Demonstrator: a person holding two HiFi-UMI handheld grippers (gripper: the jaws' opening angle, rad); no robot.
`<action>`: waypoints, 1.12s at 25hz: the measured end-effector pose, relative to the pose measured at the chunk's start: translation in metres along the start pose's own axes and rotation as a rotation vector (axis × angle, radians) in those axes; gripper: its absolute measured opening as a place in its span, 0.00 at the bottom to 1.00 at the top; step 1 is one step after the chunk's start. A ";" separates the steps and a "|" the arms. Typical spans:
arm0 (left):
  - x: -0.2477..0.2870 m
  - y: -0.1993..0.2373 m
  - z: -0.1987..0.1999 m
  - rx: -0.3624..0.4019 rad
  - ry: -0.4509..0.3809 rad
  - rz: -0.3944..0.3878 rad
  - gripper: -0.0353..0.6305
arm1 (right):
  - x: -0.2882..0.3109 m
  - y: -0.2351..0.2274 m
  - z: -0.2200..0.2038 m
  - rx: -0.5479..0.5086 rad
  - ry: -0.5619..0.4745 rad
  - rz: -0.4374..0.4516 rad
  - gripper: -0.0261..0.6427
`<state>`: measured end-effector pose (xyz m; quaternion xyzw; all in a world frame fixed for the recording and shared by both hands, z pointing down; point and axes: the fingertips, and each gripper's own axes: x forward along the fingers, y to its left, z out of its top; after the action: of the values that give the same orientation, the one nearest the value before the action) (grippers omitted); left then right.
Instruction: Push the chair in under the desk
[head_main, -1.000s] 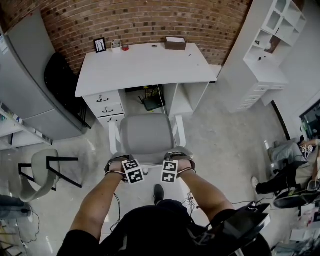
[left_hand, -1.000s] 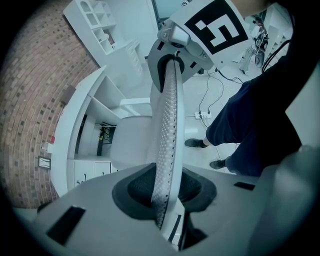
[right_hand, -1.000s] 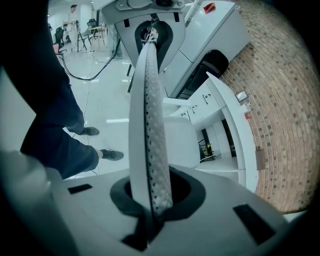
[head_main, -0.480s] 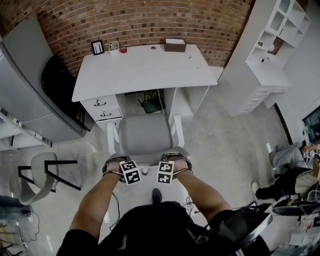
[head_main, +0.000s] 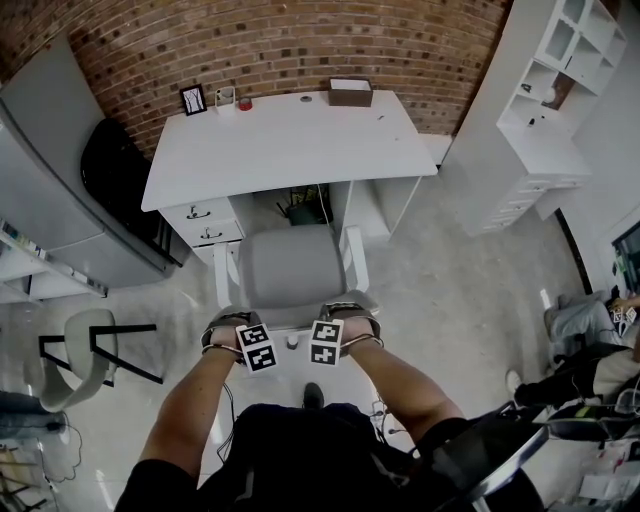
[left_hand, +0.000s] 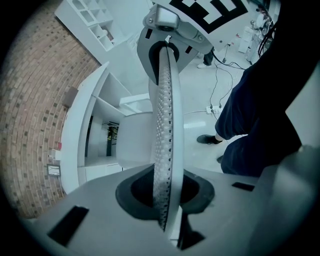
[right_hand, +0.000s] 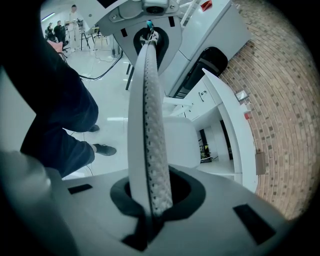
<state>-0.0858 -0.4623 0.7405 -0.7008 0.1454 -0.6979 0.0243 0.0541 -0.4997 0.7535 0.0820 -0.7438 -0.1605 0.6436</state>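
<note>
1. Cabinet (head_main: 55, 160), tall and grey, fills the left side of the head view. A second chair (head_main: 85, 350) with a black frame stands on the floor nearer the person. A black rounded thing (head_main: 118, 170) sits between the cabinet and the counter.
2. The white counter (head_main: 290, 140) stands against the brick wall (head_main: 300, 40). A small picture frame (head_main: 193, 98) stands at its back left corner, with a red thing (head_main: 247, 101) a little to the right. A brown box (head_main: 350, 91) sits on the back edge, right of the middle. Drawers (head_main: 205, 222) hang under the counter's left end.
3. The chair (head_main: 295, 268), grey with white armrests, faces the gap between the drawers and the counter's right side panel. Its far end is at the counter's front edge, and most of the seat stands out in front of that edge.
4. The left hand (head_main: 222, 332) is at the left of the chair's near end, over the top of the backrest. The left gripper (left_hand: 166, 60) points steeply down. Its jaws have just been closing and lie side by side, with nothing seen between them.
5. The person's shoe (head_main: 313, 395) rests on the floor below the two marker cubes.
6. The right hand (head_main: 355, 325) is at the right of the same end of the chair. The right gripper (right_hand: 148, 55) also points steeply down, its jaws pressed together and empty.
7. No view shows whether either gripper touches the backrest.
8. A white shelf unit (head_main: 545, 110) stands on the right, beyond the counter's right edge.
</note>
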 end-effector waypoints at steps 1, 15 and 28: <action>0.001 0.002 0.001 0.002 0.001 0.006 0.14 | 0.001 -0.002 -0.001 -0.001 -0.002 -0.001 0.09; 0.011 0.028 0.015 0.020 -0.063 -0.020 0.12 | 0.012 -0.029 -0.012 0.001 0.003 0.012 0.09; 0.024 0.074 0.027 0.024 -0.083 -0.016 0.10 | 0.029 -0.078 -0.022 -0.030 -0.008 -0.028 0.08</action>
<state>-0.0726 -0.5432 0.7462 -0.7299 0.1303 -0.6702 0.0329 0.0646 -0.5845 0.7561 0.0822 -0.7427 -0.1809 0.6395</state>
